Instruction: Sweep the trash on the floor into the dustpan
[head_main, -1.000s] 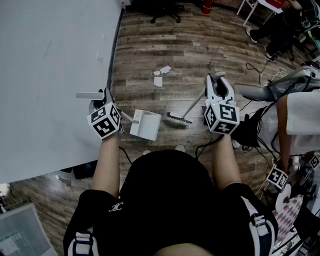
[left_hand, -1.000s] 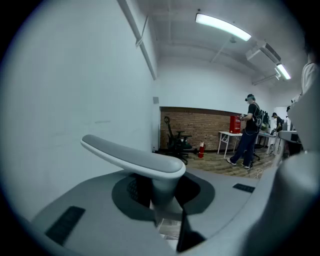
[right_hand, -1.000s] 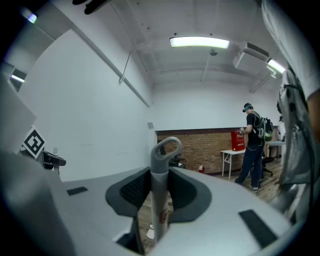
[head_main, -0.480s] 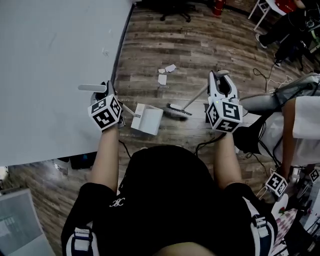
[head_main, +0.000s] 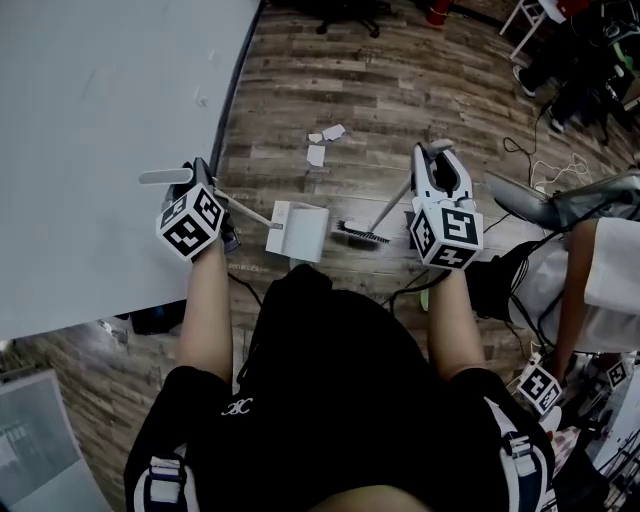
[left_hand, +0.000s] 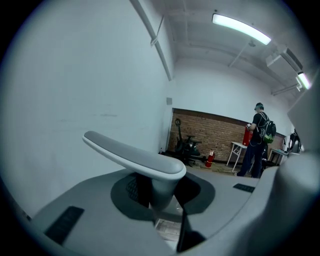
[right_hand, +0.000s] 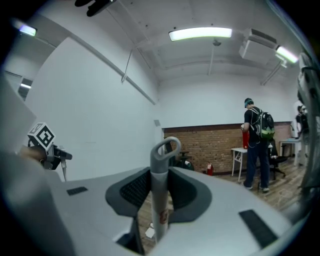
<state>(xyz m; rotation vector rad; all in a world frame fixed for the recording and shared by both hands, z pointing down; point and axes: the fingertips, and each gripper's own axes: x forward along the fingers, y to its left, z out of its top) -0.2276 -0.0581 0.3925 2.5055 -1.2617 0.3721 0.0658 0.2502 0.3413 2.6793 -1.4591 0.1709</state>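
Open lab-style workroom with bare fittings.
Plank floor (head_main: 400, 90), far brick wall (left_hand: 210, 131), ceiling strip light (right_hand: 200, 33), red fire extinguisher (left_hand: 210, 158).

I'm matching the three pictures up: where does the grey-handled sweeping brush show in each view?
Head view: the grey-handled brush is at centre, just right of the white dustpan, its handle slanting up into the right gripper.
Left gripper view: not in it.
Right gripper view: bottom centre, upright between the jaws, loop end on top.
Shared landmark: the red fire extinguisher.
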